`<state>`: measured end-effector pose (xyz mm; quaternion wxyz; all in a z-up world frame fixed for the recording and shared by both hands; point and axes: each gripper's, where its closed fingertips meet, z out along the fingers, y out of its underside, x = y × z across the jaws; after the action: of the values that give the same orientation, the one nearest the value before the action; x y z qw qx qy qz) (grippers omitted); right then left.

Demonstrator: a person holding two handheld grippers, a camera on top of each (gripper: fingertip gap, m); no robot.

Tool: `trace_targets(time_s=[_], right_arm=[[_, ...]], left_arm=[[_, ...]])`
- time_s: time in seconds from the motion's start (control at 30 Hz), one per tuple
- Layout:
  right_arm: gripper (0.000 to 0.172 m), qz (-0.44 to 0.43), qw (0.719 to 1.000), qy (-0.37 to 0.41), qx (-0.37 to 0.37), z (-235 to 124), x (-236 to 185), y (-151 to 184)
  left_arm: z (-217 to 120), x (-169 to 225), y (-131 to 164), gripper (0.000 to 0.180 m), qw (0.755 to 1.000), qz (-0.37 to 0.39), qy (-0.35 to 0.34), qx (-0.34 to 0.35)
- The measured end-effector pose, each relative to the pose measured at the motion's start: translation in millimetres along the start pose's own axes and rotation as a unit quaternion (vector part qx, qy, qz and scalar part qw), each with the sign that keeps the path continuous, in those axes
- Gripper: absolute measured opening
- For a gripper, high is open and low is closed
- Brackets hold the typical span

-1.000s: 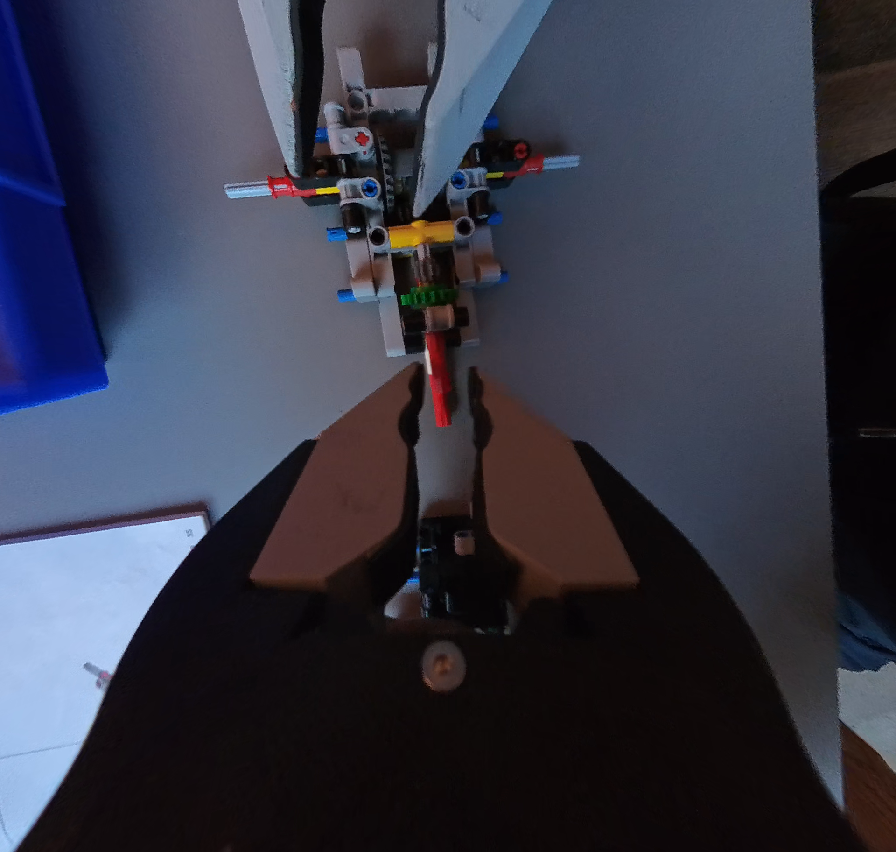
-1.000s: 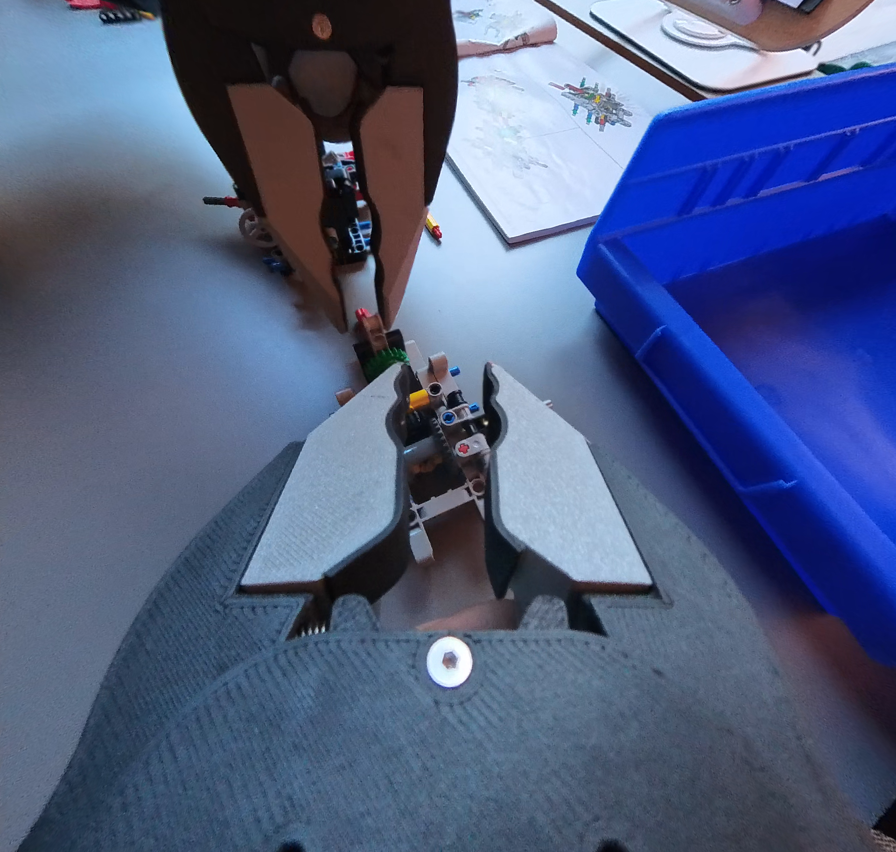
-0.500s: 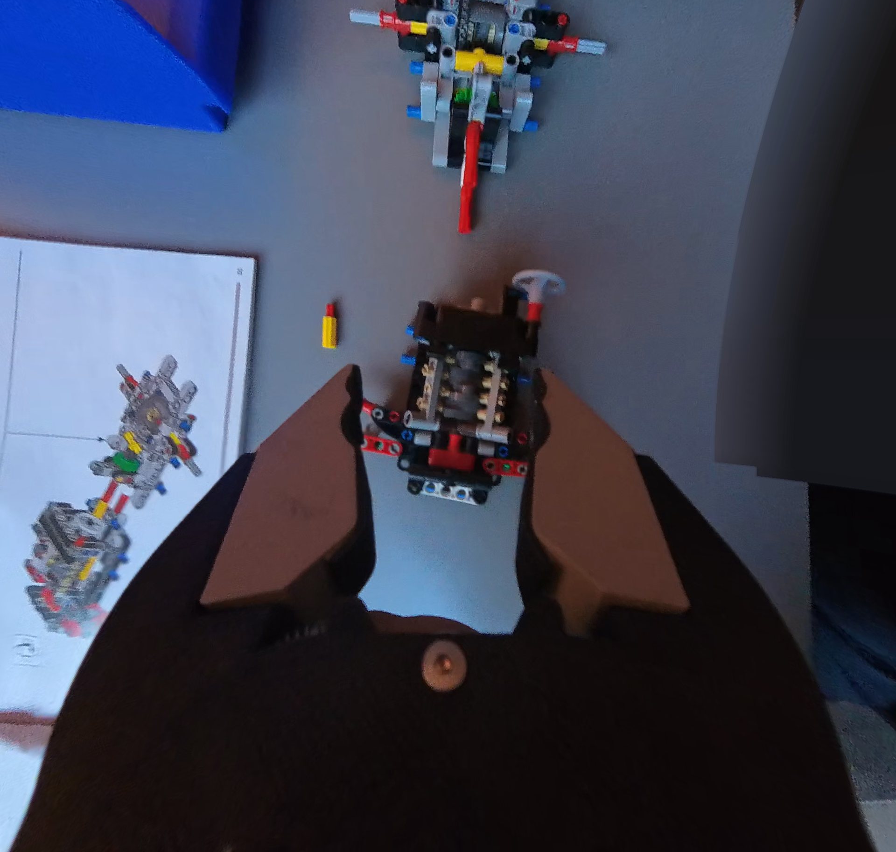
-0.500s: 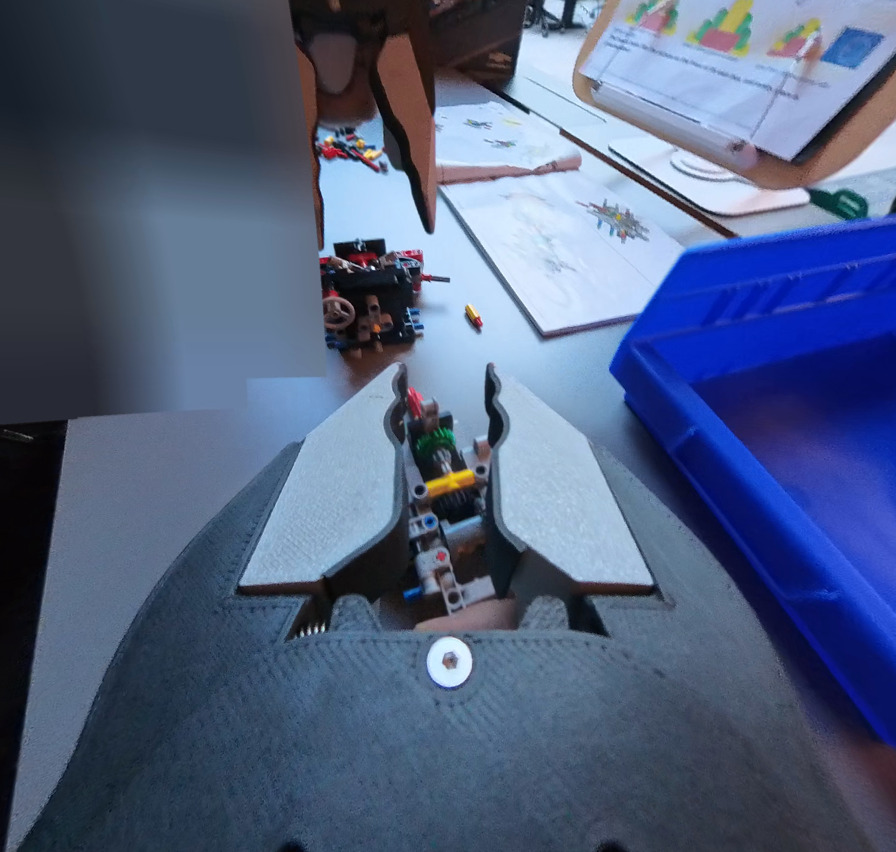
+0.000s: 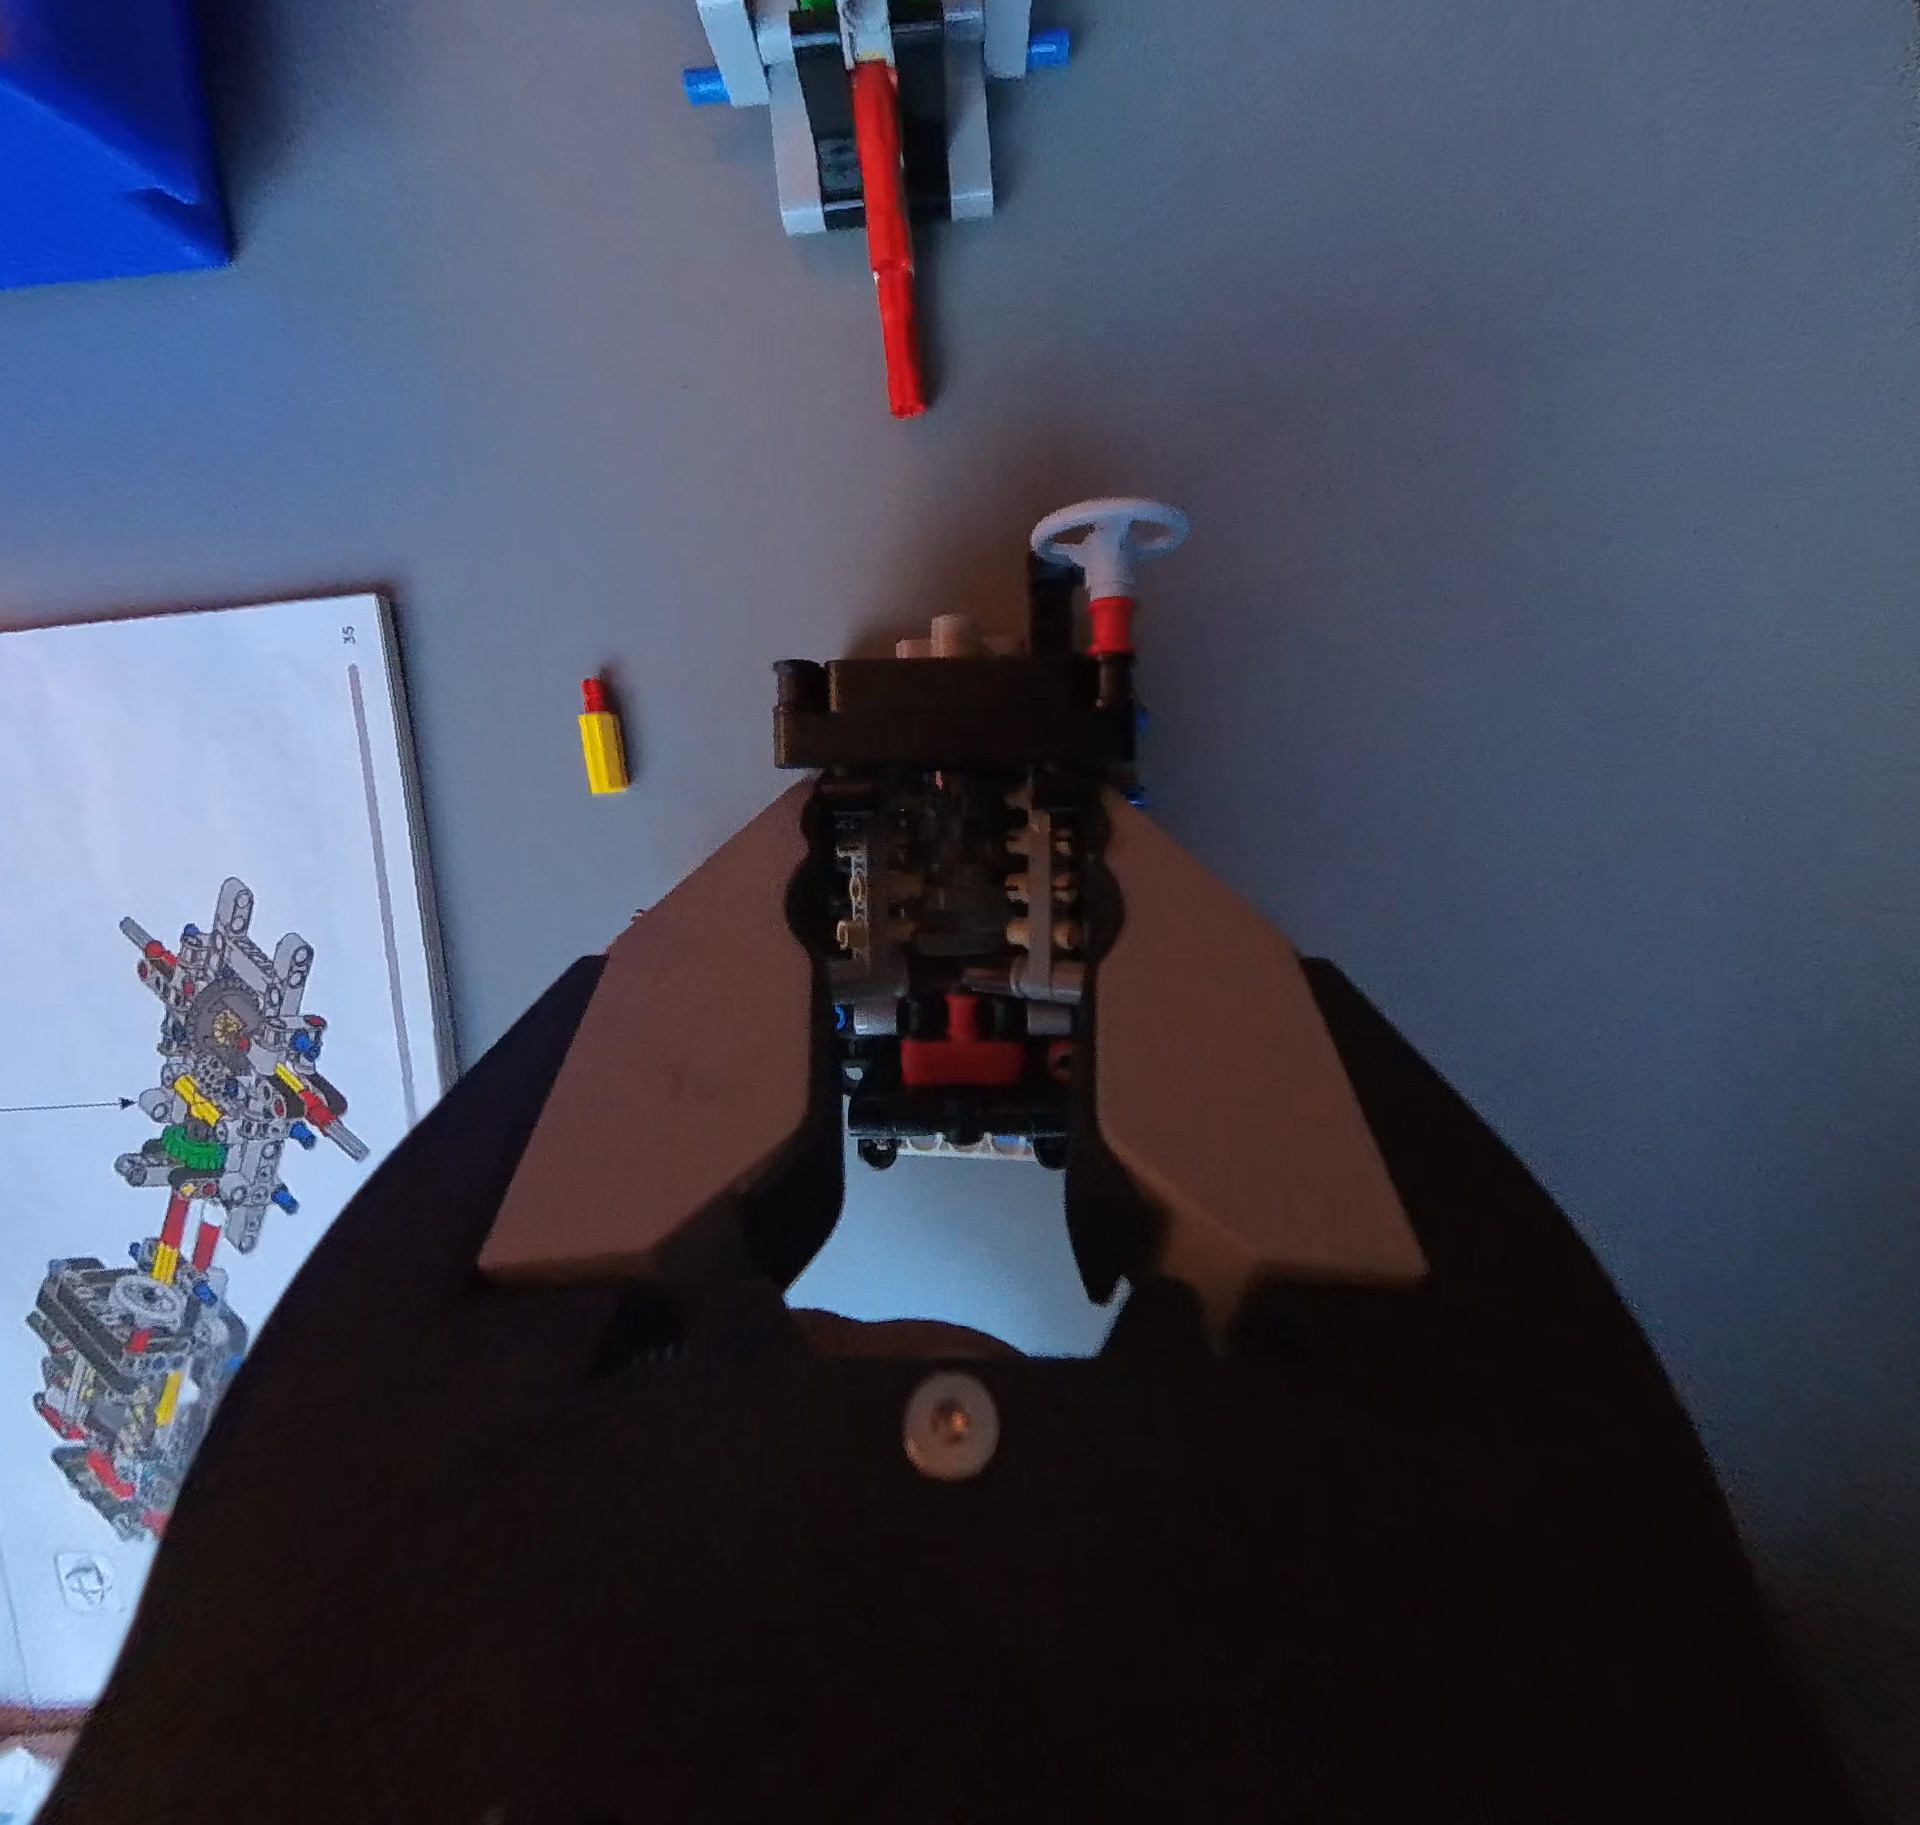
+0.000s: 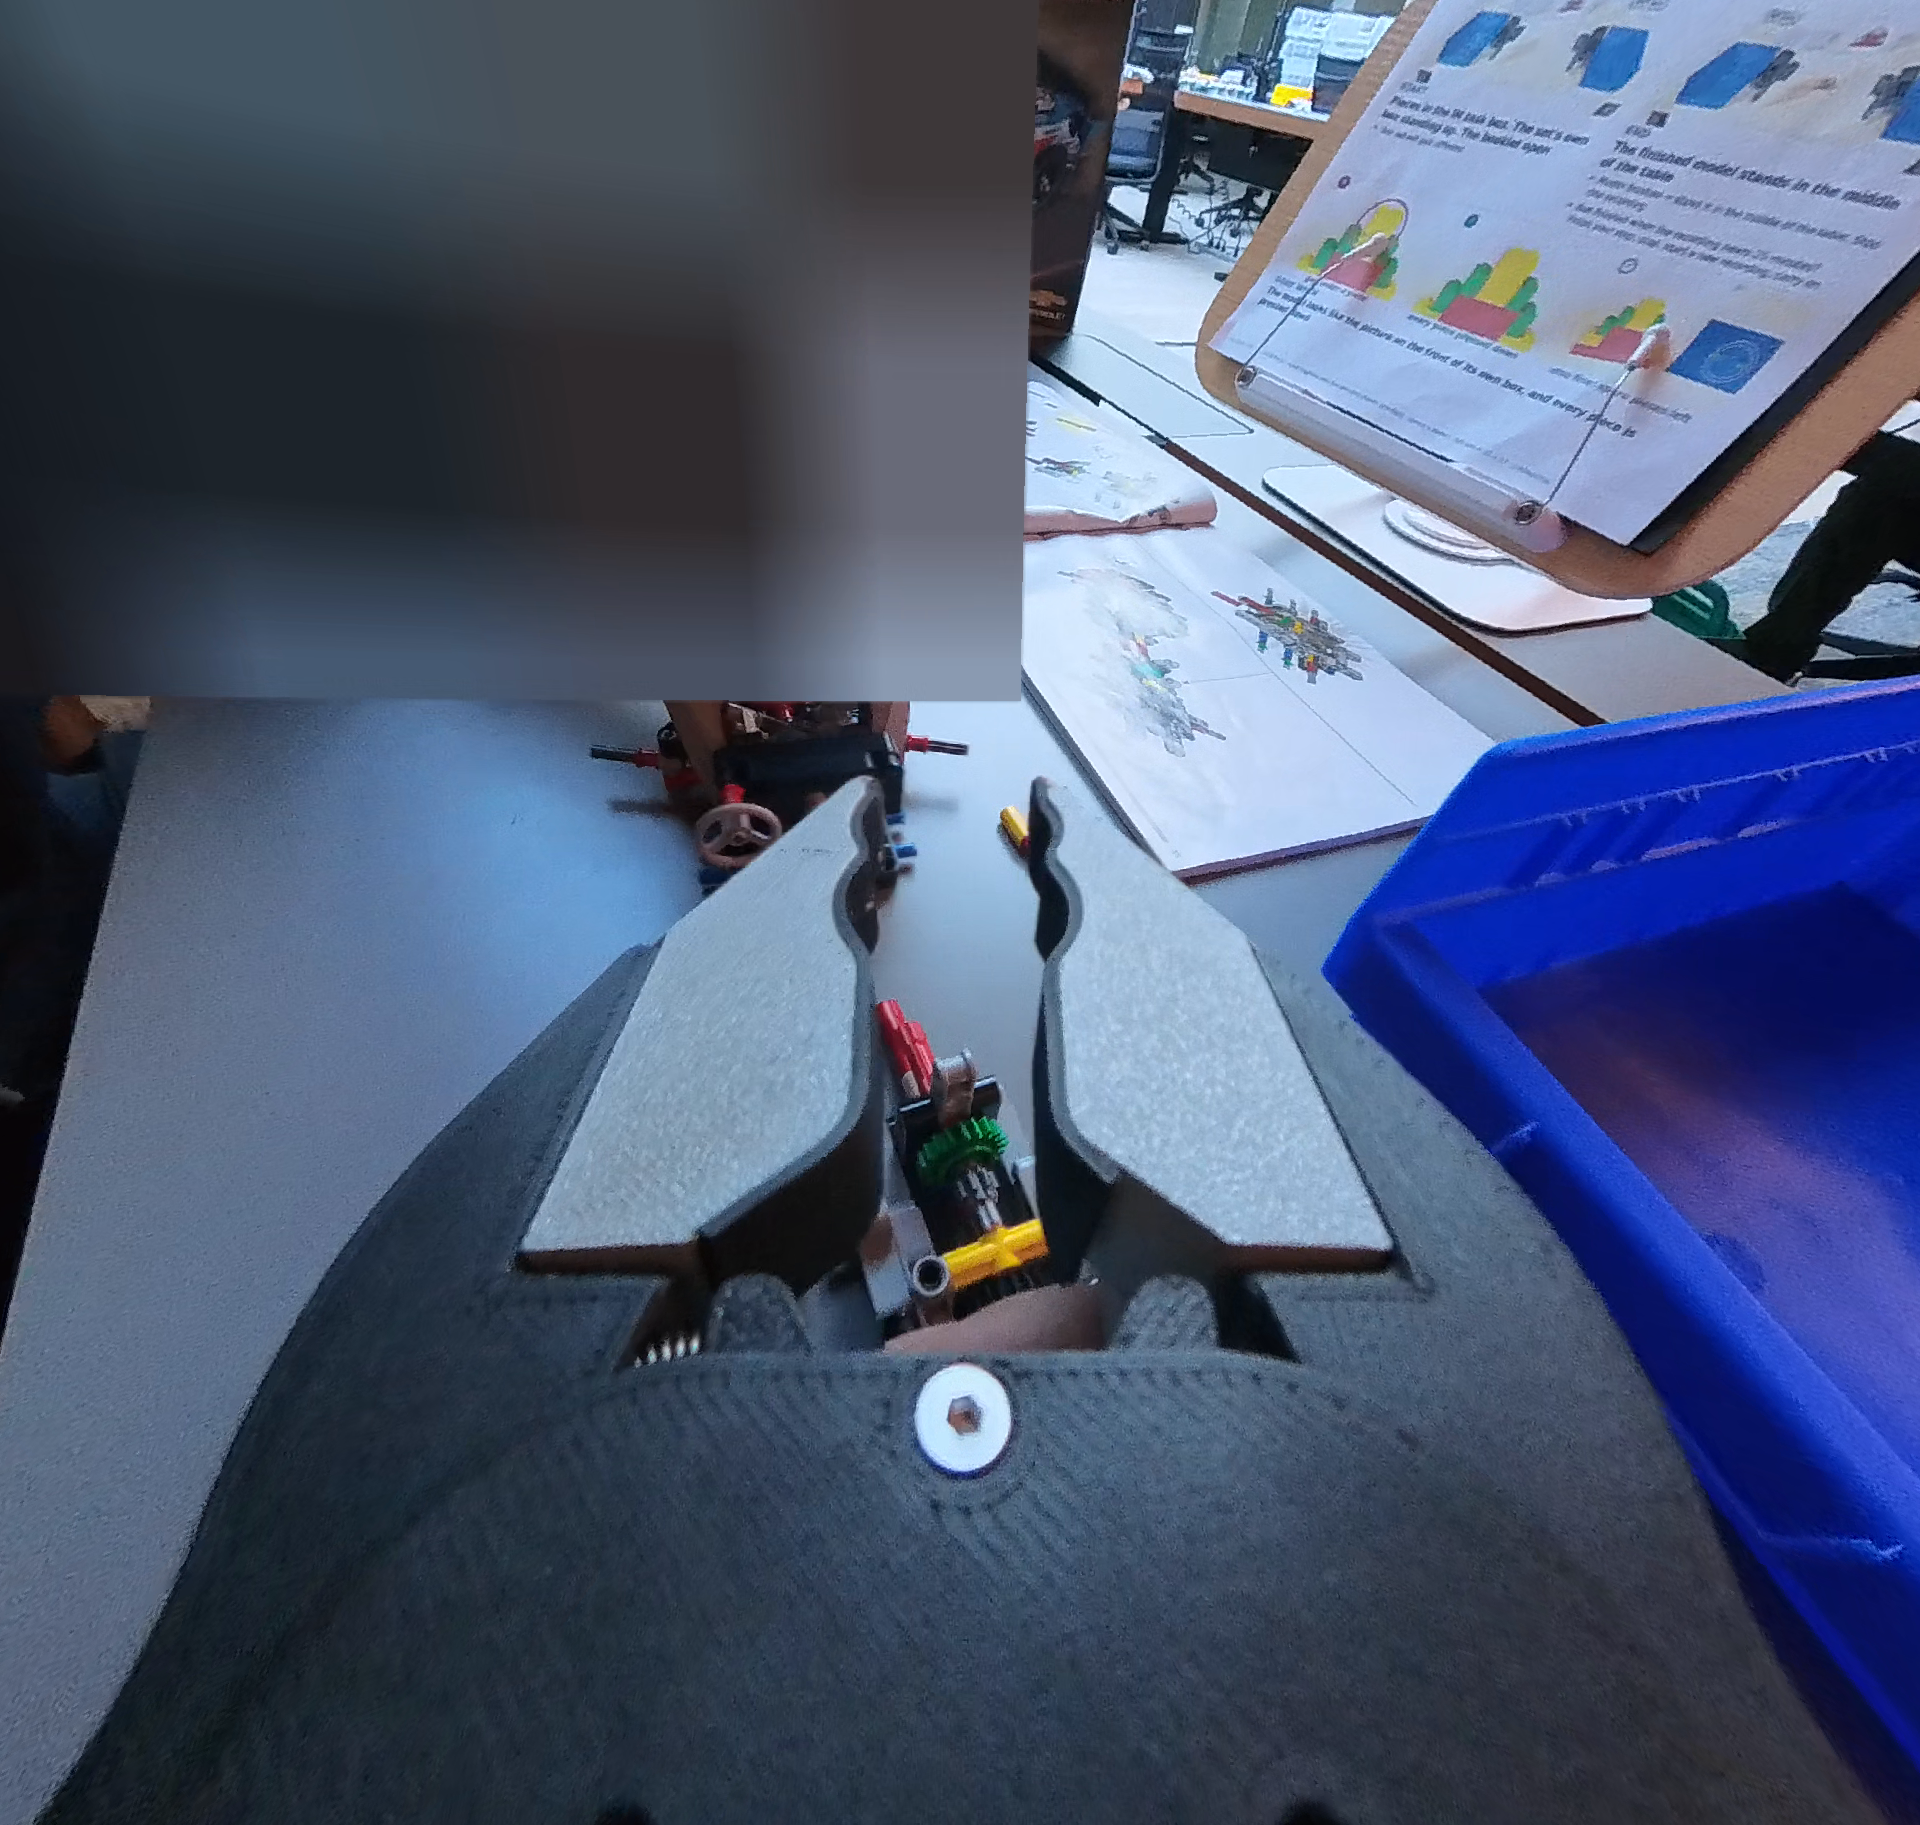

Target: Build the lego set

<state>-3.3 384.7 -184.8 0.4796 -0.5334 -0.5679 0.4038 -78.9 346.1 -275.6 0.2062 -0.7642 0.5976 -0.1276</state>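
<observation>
1. Our left gripper (image 5: 956, 882) had its brown fingers (image 5: 727, 996) closed around the black brick model (image 5: 951, 736), one finger along each long flank; the pads looked pressed against its sides.
2. That model sat on the grey table (image 5: 1455, 425) at the centre of the left wrist view, its wide black crossbar poking out past the fingertips toward 12 o'clock, and a small white wheel (image 5: 1110, 534) on a red post at about 1 o'clock.
3. We judged the model light and stiff, but it is clipped together from many small parts, so a hard squeeze or a twist could pop pieces off. The flat flanks were the sound place to hold; the wheel and side pins were not.
4. Our right gripper (image 6: 951, 819) stood with its grey fingers (image 6: 727, 1079) parted and nothing between the tips. The grey brick model (image 6: 961, 1167) with its green gear lay low between the finger roots, and we could not see any pad bearing on it.
5. From the left wrist view, that grey model (image 5: 862, 61) lay at 12 o'clock, red rod pointing back at us.
6. A yellow peg (image 5: 601, 749) lay loose at 10 o'clock, the booklet (image 5: 208, 840) at 9 o'clock, the blue bin (image 6: 1662, 1048) at 3 o'clock of the right view.
</observation>
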Motion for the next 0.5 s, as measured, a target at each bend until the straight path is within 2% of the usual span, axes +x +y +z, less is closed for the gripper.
trace_targets(time_s=[0.13, 0.3, 0.37, 0.43, 0.5], right_arm=[[0.024, 0.002, 1.0, 0.026, 0.01, -2.2, 9.3, -1.6], [0.02, 0.044, 0.998, 0.049, 0.02, -1.0, 20.7, -4.7], [0.013, 0.054, 0.996, 0.064, 0.011, 6.8, 20.0, -13.1], [0.007, 0.053, 0.996, 0.067, -0.039, 25.1, 13.2, -13.0], [0.011, 0.049, 0.988, 0.054, -0.139, 49.4, 1.2, 3.1]], left_arm=[[-8.6, 1.3, 15.1, 0.044, 1.0, -0.015, -0.004, -0.001], [-21.7, 4.2, 38.0, 0.044, 0.999, -0.036, -0.011, 0.01], [-26.5, 7.3, 46.6, 0.044, 0.999, -0.038, -0.012, 0.017], [-32.3, 11.1, 56.9, 0.044, 0.999, -0.037, -0.01, 0.017], [-37.9, 15.4, 66.6, 0.044, 0.999, -0.035, -0.008, 0.019]])
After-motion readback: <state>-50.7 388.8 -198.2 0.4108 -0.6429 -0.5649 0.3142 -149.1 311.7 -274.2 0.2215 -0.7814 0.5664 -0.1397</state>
